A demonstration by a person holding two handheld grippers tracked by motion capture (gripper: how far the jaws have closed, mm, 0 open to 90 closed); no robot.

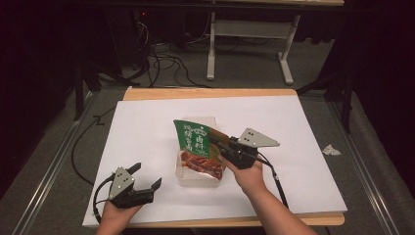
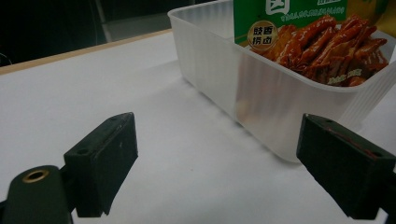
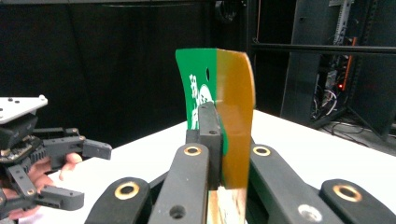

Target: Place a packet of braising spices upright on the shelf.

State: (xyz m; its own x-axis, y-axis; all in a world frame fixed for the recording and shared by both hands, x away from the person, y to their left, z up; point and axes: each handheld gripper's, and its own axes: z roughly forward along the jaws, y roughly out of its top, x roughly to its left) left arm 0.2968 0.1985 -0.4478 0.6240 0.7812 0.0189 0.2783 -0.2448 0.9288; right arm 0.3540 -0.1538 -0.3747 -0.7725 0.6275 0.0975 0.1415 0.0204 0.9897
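A green and orange snack packet [image 1: 198, 147] printed with glazed meat stands tilted in a translucent plastic tub [image 1: 195, 180] at the middle of the table. My right gripper [image 1: 215, 142] is shut on the packet's right edge. In the right gripper view the jaws pinch the packet [image 3: 233, 107] edge-on at the right gripper [image 3: 217, 135]. My left gripper [image 1: 147, 175] rests at the near left, open and holding nothing, a short way from the tub. The left gripper [image 2: 224, 163] faces the tub's near wall [image 2: 219, 70], with the packet [image 2: 317, 42] inside. The left gripper [image 3: 86, 173] also appears far left.
A white sheet [image 1: 147, 122] covers the wooden table [image 1: 205, 93]. A crumpled bit of paper [image 1: 331, 150] lies on the floor to the right. White table legs [image 1: 211, 49] and cables [image 1: 166, 63] stand beyond the far edge.
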